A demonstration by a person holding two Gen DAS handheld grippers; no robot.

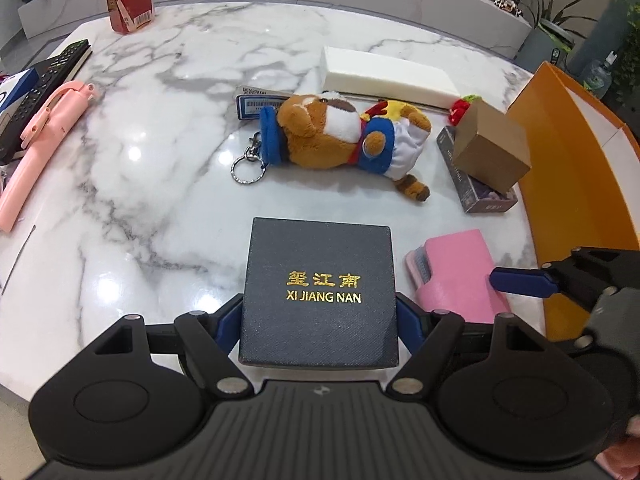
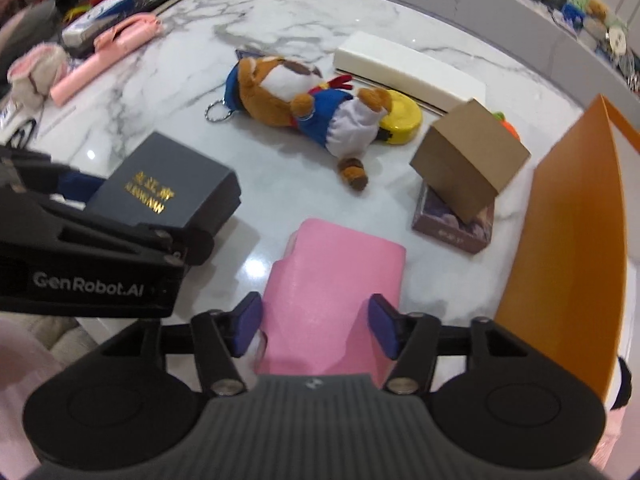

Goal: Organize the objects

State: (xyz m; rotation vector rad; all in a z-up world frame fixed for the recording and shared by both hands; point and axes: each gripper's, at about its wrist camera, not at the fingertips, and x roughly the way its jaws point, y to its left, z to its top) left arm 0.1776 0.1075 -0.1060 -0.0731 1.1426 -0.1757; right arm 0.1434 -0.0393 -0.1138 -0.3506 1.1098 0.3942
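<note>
**Grippers working over a marble table strewn with boxes**

Marble table [image 1: 168, 128] is spreading under everything. An orange box [image 2: 568, 240] is standing open along its right edge. A plush dog [image 1: 340, 136] is lying on its side mid-table, long axis running left to right, head toward the left. The dark square box [image 1: 320, 292] lettered "XI JIANG NAN" is sitting near the front edge, its lettering reading upright toward the left wrist camera; the left gripper [image 1: 320, 320] is clamping its two sides. Just right of it, the pink case [image 2: 332, 300] is lying with its long axis pointing away from the right gripper [image 2: 316, 328], whose fingers are standing released at either side, not pressing.
</note>
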